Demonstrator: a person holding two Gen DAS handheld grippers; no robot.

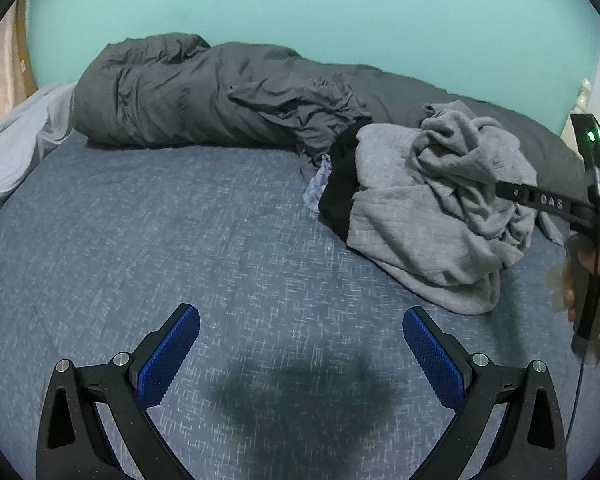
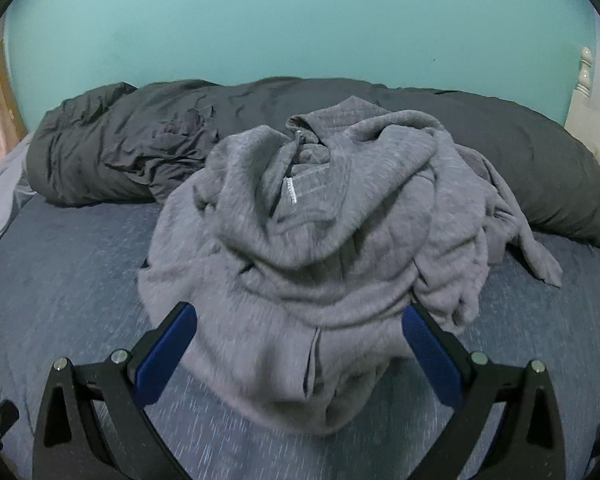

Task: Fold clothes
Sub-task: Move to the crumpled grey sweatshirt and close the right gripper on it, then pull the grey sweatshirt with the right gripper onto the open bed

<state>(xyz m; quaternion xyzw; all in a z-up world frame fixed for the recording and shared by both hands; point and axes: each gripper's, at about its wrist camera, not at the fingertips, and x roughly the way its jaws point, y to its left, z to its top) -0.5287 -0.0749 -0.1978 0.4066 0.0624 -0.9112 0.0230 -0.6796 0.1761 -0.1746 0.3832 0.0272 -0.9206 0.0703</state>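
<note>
A crumpled light grey hooded sweatshirt lies heaped on the blue bed sheet, its zipper and hood on top. My right gripper is open, its blue pads on either side of the heap's near edge, just above it. In the left wrist view the same grey sweatshirt sits at the right, over a black garment and a pale patterned cloth. My left gripper is open over bare sheet, well left of the pile. The right gripper's black body, held by a hand, shows at that view's right edge.
A rolled dark grey duvet runs along the back of the bed against a teal wall. A pale pillow lies at the left. A white bedpost stands at the right. Bare blue sheet fills the left and front.
</note>
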